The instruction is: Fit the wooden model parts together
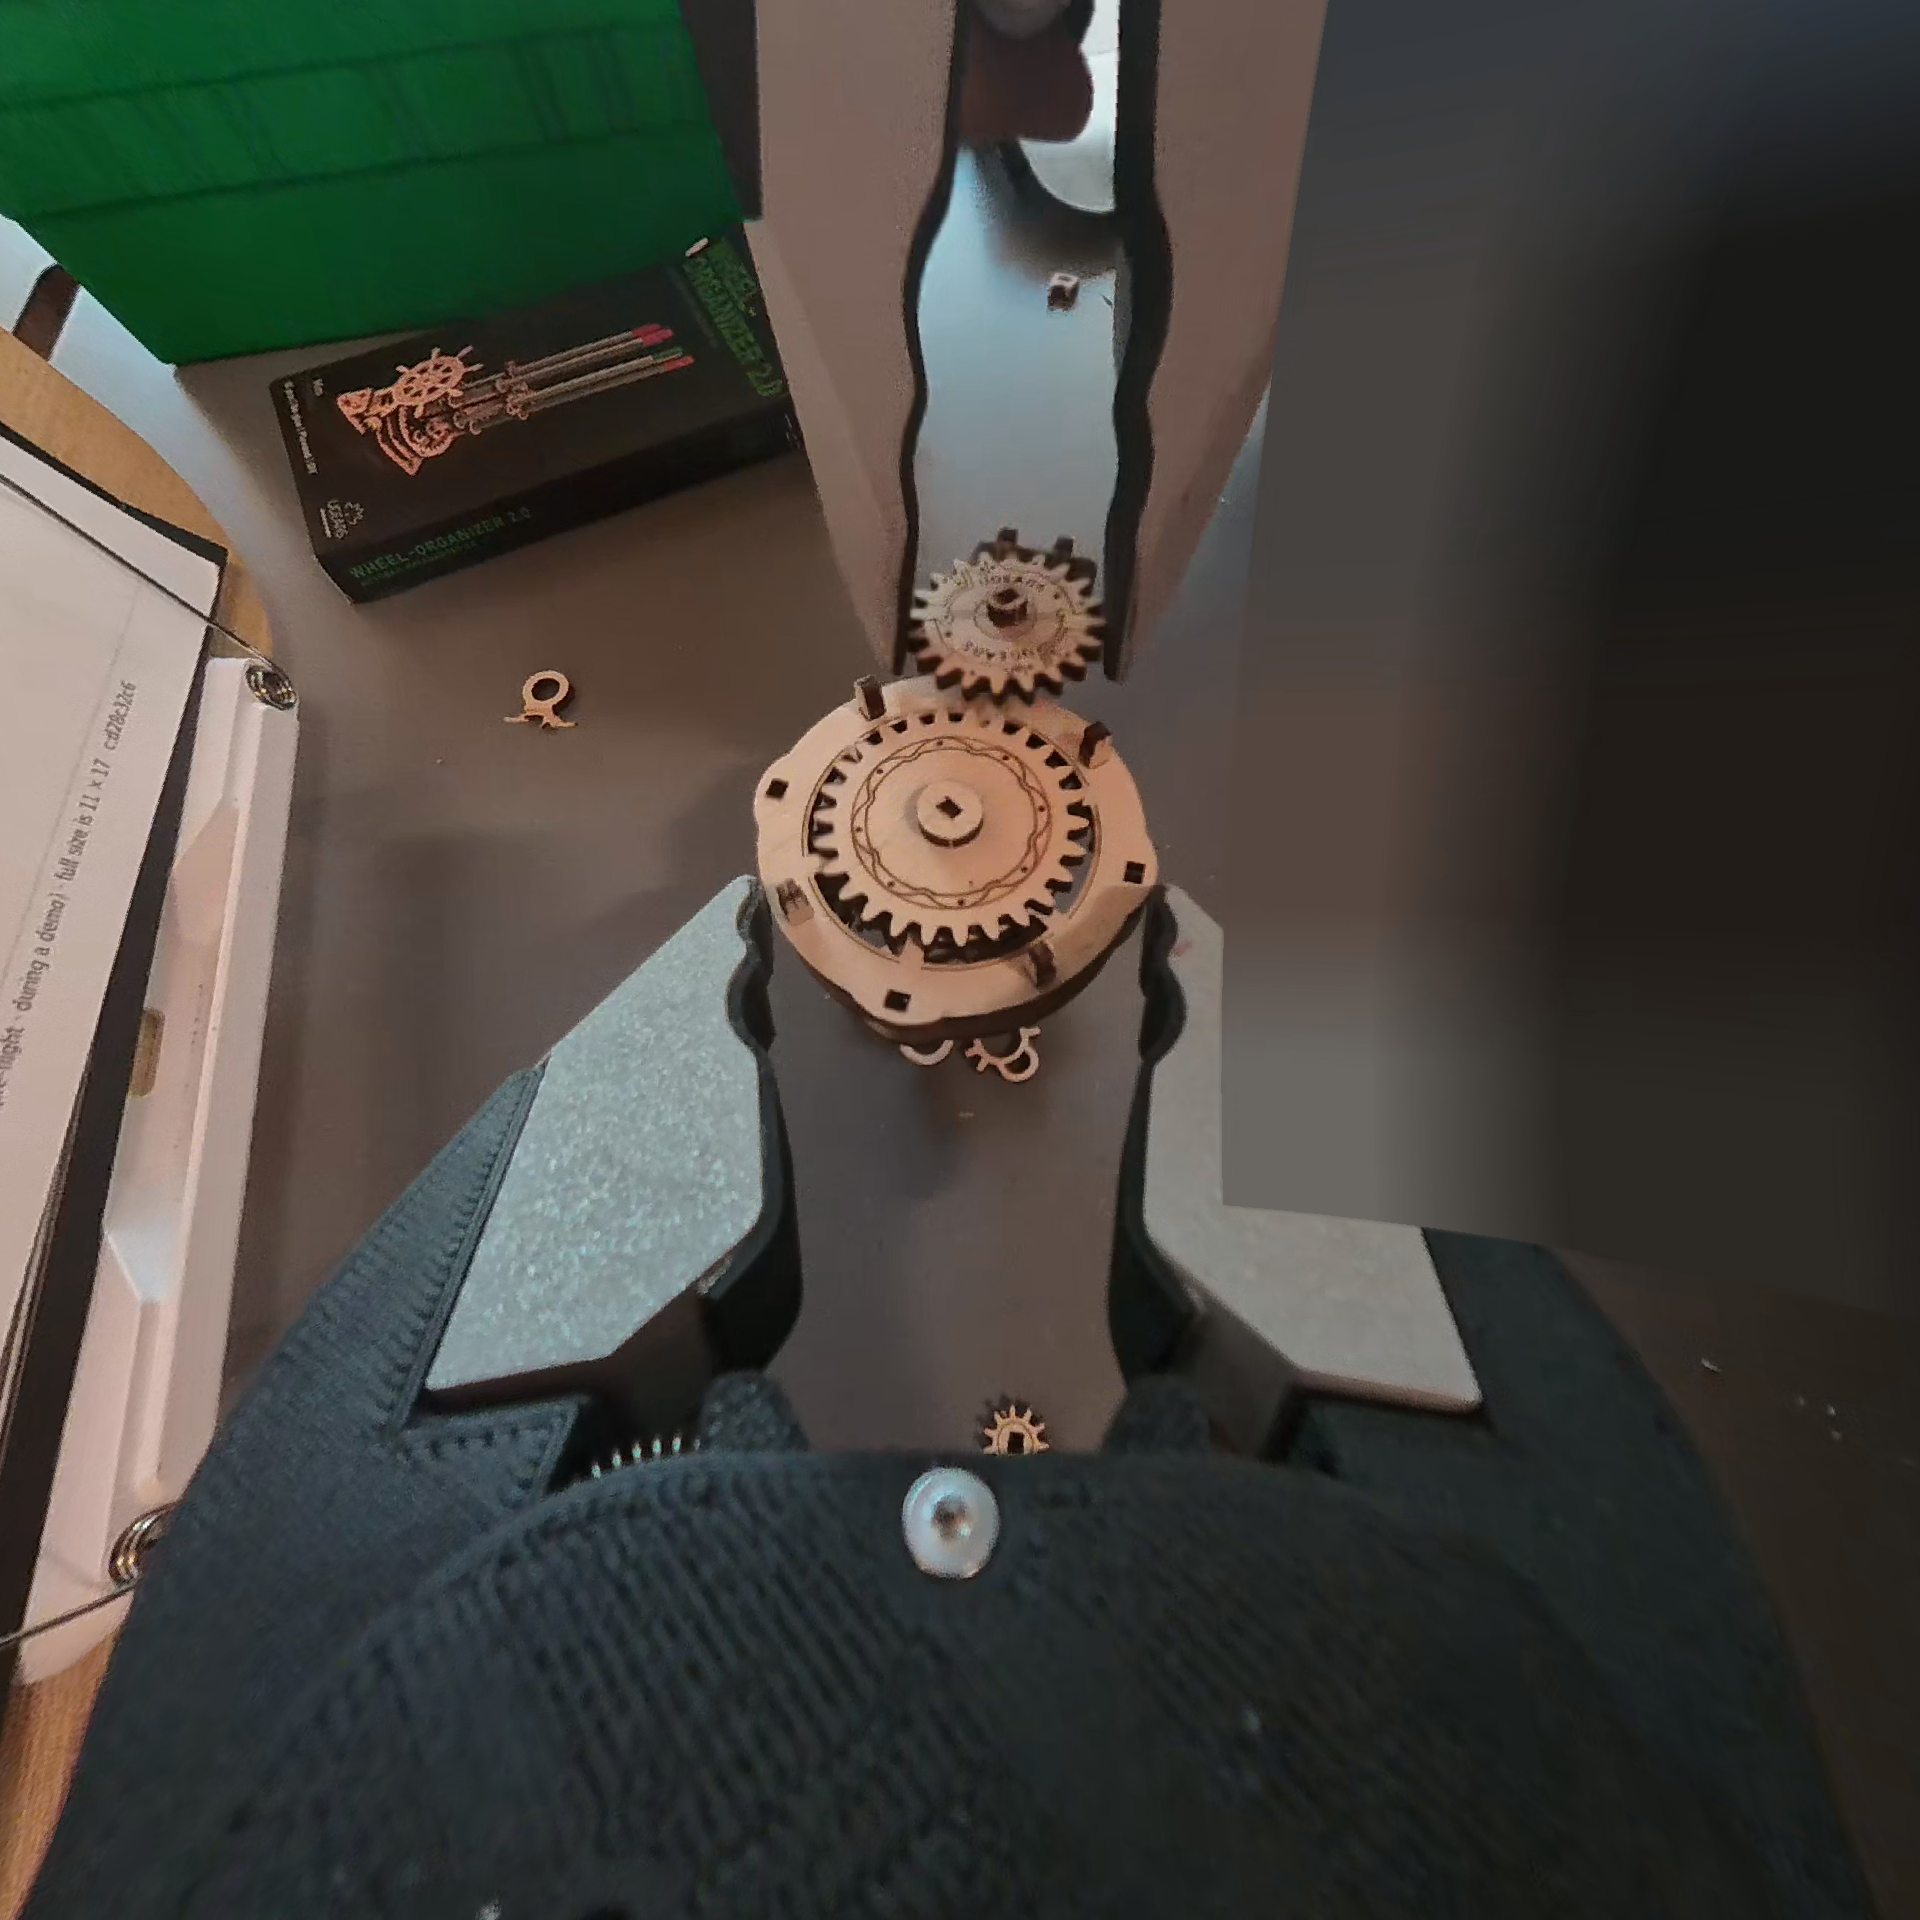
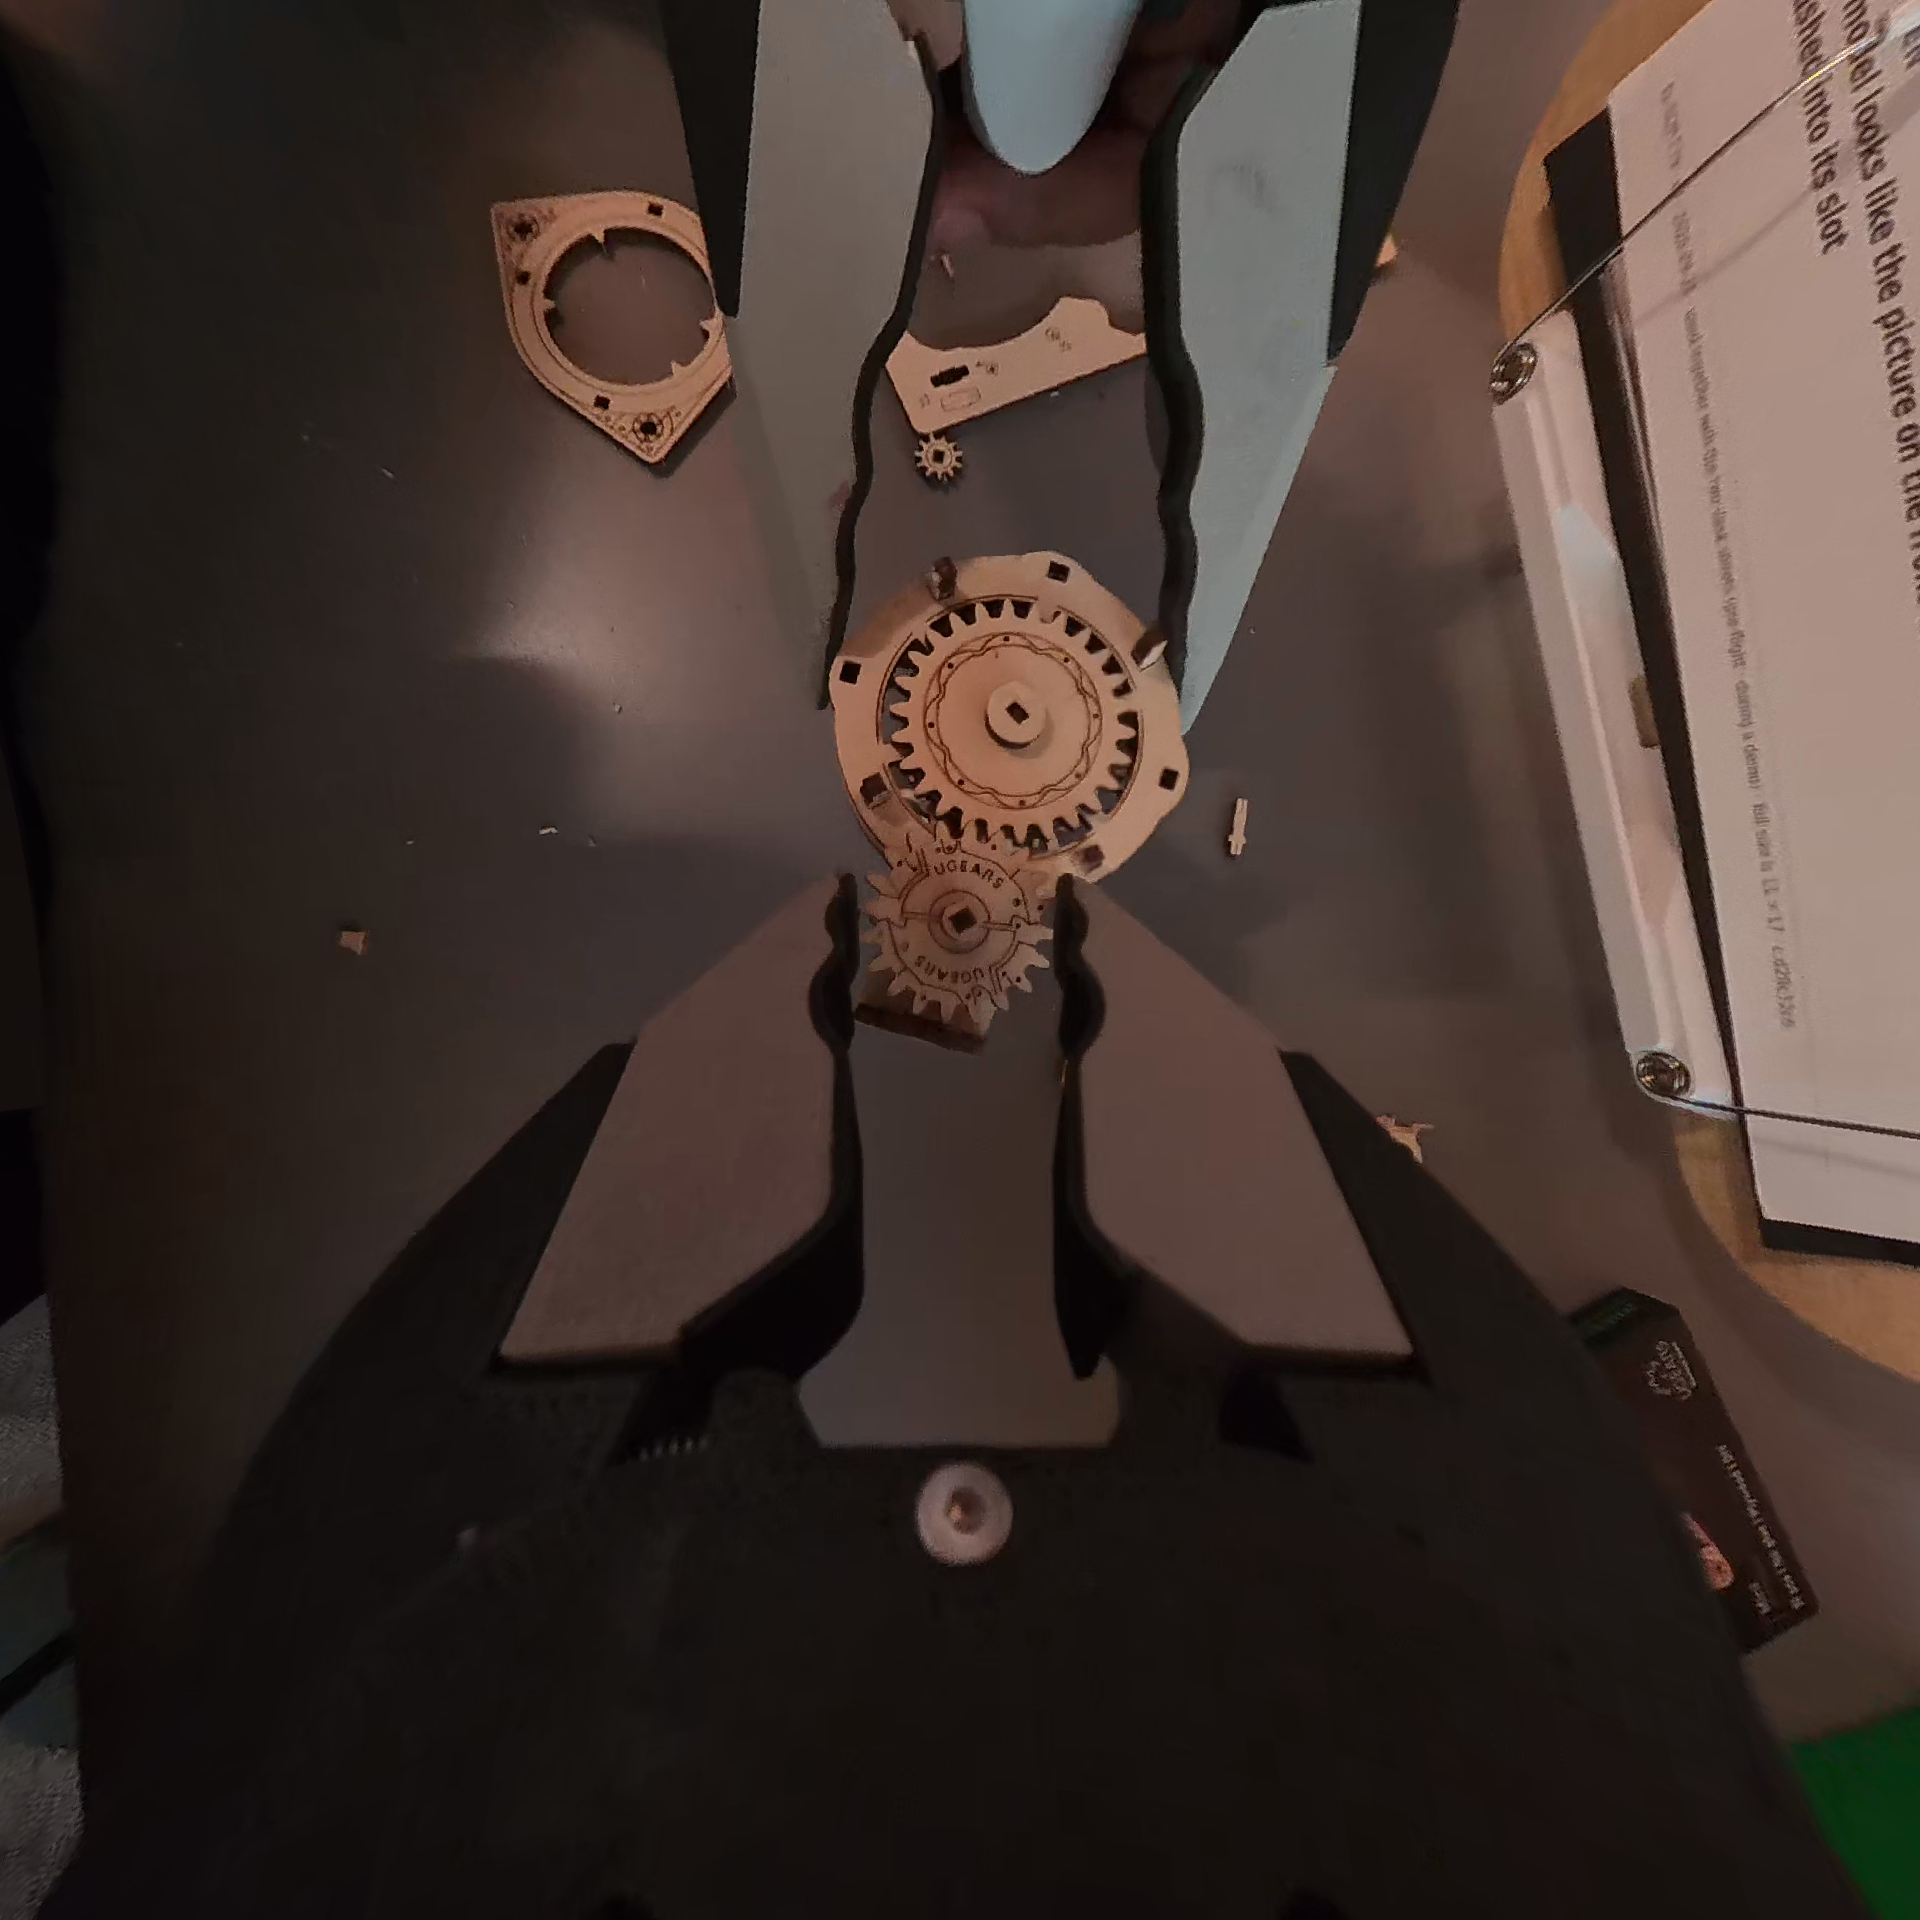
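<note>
1. The left gripper (image 1: 951,914) has its fingers wide apart, one on each side of the round wooden base (image 1: 954,862). They sit right beside it or touch it. I think this keeps the base from sliding on the gray table (image 1: 499,914).
2. The right gripper (image 2: 951,925) has its fingers closer together, around the small gear (image 2: 956,940). It looks like it holds the gear, but I cannot tell how tight the grip is.
3. The small gear sits at the edge of the base, and its teeth meet the big gear (image 2: 1008,722). It is held there, I think, so the two gears can lock together.
4. The parts are thin, flat, pale wood with dark burnt edges. The gears have pointy teeth and square holes in the middle.
5. A flat ring piece (image 2: 613,332), a tiny gear (image 2: 940,457) and a black box (image 1: 540,457) lie nearby on the table.
</note>
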`<state>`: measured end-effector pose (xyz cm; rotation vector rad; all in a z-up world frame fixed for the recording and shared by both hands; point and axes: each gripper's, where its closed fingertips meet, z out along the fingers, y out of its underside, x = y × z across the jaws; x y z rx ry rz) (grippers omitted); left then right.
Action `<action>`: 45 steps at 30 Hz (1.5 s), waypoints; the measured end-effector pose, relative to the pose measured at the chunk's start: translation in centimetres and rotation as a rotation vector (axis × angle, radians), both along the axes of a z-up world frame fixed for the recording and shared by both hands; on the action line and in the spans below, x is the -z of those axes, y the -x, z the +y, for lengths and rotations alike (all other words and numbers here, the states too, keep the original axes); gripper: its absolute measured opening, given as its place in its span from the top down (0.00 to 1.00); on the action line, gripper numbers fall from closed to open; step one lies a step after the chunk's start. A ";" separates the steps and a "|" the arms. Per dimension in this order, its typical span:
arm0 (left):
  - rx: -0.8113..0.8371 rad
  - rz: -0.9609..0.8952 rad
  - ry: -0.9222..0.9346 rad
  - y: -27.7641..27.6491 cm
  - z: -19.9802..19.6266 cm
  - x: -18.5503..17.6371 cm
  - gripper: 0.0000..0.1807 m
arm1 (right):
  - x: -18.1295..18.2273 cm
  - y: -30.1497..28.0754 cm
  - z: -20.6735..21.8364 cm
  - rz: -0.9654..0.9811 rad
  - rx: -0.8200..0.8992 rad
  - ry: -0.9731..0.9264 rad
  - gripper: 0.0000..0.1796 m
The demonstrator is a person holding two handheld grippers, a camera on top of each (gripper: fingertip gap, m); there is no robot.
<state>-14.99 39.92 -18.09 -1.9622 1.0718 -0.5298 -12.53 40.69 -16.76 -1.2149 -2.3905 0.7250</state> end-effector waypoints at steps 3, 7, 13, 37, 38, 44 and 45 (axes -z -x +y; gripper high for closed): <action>-0.002 0.009 0.000 0.1 0.0 0.2 0.62 | 0.1 0.0 0.0 -0.003 0.007 -0.002 0.81; -0.004 0.009 0.011 0.2 0.0 0.4 0.62 | 0.0 0.0 0.2 -0.006 0.021 -0.001 0.79; -0.009 0.008 0.020 0.4 0.0 0.5 0.62 | -1.5 0.3 0.1 0.052 0.046 0.067 0.70; -0.321 -0.018 0.094 4.0 -14.9 -0.4 0.51 | 1.1 -6.0 1.1 0.414 0.480 0.389 0.59; -0.351 -0.036 0.103 4.4 -16.2 0.1 0.51 | 1.4 -6.1 0.9 0.419 0.491 0.366 0.59; -0.551 -0.091 0.085 8.0 -20.3 1.6 0.51 | 1.3 -6.4 0.9 0.524 0.577 0.306 0.60; -0.575 -0.091 0.072 8.6 -20.7 1.6 0.51 | 1.3 -6.5 1.1 0.549 0.597 0.303 0.60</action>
